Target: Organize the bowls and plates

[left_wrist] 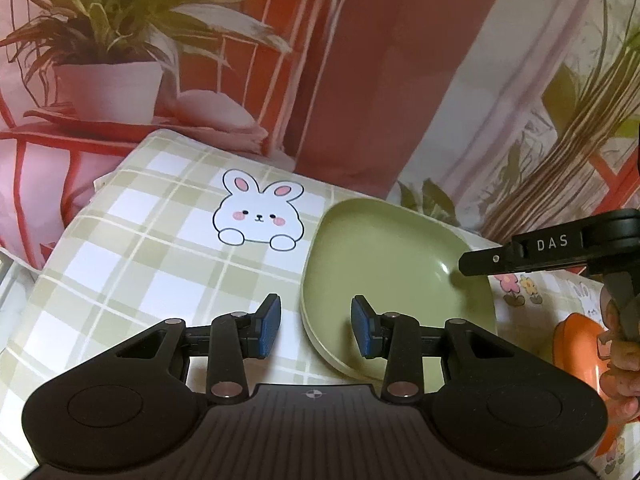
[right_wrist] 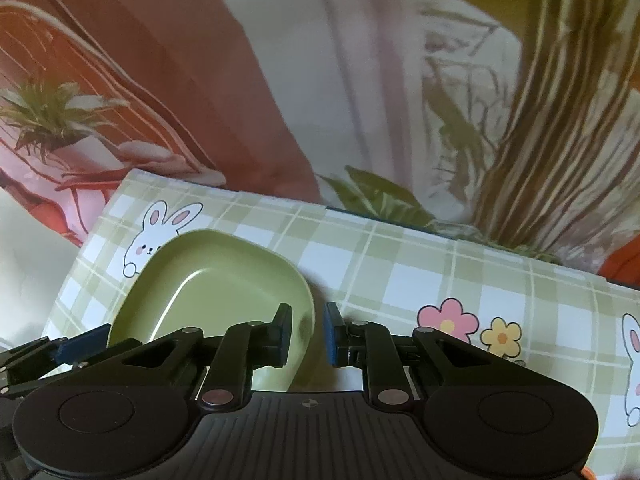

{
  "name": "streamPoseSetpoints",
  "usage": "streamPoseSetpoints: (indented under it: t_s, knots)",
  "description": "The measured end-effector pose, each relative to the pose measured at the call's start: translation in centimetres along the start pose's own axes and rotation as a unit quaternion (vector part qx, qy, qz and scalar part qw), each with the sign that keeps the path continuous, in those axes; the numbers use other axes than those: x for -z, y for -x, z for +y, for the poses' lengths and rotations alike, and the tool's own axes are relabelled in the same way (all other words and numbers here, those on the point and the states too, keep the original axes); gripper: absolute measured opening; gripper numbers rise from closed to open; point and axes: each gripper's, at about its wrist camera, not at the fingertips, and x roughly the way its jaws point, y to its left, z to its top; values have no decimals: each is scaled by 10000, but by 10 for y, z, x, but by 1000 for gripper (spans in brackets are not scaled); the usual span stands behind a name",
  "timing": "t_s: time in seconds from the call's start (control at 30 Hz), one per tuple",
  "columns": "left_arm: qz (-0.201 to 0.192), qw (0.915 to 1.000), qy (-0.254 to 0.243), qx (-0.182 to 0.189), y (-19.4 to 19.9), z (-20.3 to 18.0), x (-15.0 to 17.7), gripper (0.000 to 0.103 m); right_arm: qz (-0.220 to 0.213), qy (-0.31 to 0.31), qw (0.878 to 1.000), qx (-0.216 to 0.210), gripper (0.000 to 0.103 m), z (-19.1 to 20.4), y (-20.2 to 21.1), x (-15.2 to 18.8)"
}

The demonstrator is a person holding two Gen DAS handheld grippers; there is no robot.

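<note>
Two green plates (left_wrist: 392, 264) seem to sit one on top of the other on the checked cloth of the bench (left_wrist: 140, 240), though the lower one shows only as a thin edge, so I am not sure. In the left view, the left tongs (left_wrist: 316, 326) are wide open and hold nothing. The plate's near rim sits between the two blue pads. The right tongs (left_wrist: 464, 264) reach in from the right side, with the tip over the far rim. An orange dish (left_wrist: 576, 348) sits just beside the plates on the right, partly hidden by the person's hand (left_wrist: 624, 364). A bunny picture (left_wrist: 258, 218) is on the cloth near the plates.

In the right view, the right tongs (right_wrist: 306, 334) are partly open, with one pad over the green plate (right_wrist: 216, 280) and one outside the rim. Nothing is pinched yet. Flower pictures (right_wrist: 448, 320) lie on the cloth to the right.

I think the plate is light, stiff and smooth, so it may slip. The raised rim is the best place to hold. The orange dish is close and could get bumped.
</note>
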Motion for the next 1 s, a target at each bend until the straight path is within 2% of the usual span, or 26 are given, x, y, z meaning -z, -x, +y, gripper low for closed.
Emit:
streamPoseSetpoints:
  t_s: [0.07, 0.13, 0.17, 0.3, 0.57, 1.0]
  knots:
    - [2, 10000, 14, 1, -3, 0, 1, 33, 6, -1, 10000, -1, 12, 1, -2, 2]
    - [30, 10000, 12, -14, -5, -1, 3, 17, -2, 28, 10000, 86, 7, 3, -3, 4]
    - [28, 10000, 18, -68, -6, -1, 3, 15, 2, 27, 9999, 116, 6, 2, -4, 4]
    - [-15, 9999, 105, -73, -4, 1, 5, 14, -23, -67, 10000, 39, 3, -1, -2, 6]
    - [70, 9997, -53, -221, 8, -10, 8, 13, -119, -119, 9999, -9, 3, -2, 13, 9]
    - [-63, 9989, -377, -257, 48, -50, 11, 14, -440, -348, 9984, -40, 2, -18, 73, 25]
